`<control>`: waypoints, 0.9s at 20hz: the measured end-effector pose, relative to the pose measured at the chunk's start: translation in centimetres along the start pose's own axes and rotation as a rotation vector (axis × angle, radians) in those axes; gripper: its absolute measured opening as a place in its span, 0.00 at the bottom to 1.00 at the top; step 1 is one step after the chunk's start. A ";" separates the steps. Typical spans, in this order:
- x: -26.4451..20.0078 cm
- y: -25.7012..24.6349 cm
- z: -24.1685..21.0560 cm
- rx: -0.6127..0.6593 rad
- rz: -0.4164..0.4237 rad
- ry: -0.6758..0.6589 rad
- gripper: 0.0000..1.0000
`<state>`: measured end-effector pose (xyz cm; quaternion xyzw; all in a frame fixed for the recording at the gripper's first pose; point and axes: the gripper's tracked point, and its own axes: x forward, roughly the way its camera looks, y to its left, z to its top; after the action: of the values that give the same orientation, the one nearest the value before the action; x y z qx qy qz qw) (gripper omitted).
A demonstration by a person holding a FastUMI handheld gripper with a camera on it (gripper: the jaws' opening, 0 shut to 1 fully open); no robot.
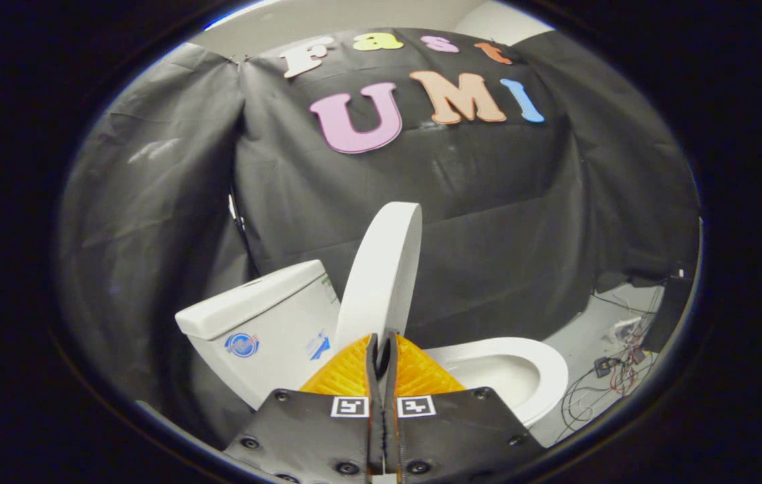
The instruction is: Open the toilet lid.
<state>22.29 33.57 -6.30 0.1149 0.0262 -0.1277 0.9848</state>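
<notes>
The gripper (382, 346) has its two orange fingers (344, 373) drawn close together, only a thin dark slit between them, and the lower edge of the toilet lid (381, 269) sits right at their tips. Whether both fingers actually pinch that edge I cannot tell; the tips cover the spot where they meet it.

The lid stands raised, nearly upright and seen edge-on, rising just beyond the fingers with the tank (260, 323) to its left and the open bowl (522, 370) to its right. Judging by that, the opening looks close to done — the lid seems to need only a little more tilt back toward the tank.

It looks like a hard, glossy white plastic shell: stiff, fairly light, and probably slippery under the finger pads. It should swing freely on its hinge, so I'd expect it to tip on its own once past upright (a knock against the ceramic tank is the risk). The rim is the sensible place to take it, as thin as anything on it and far from the hinge.

There are stickers on the tank front — a round blue one (242, 345) and a smaller blue one (318, 346) nearer the lid — but their writing is too small to read. Each finger base carries a square black-and-white marker (349, 406).
</notes>
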 end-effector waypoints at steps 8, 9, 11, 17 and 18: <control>0.7 3.4 0.3 -0.034 0.075 -0.013 0.01; 0.8 3.7 0.4 -0.044 0.081 -0.012 0.01; 1.1 4.4 0.4 -0.060 0.099 -0.009 0.01; 1.5 6.4 0.3 -0.042 0.144 -0.012 0.01; 1.5 6.7 0.2 -0.043 0.151 -0.011 0.01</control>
<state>25.48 39.42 -4.75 0.0947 0.0146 -0.0533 0.9940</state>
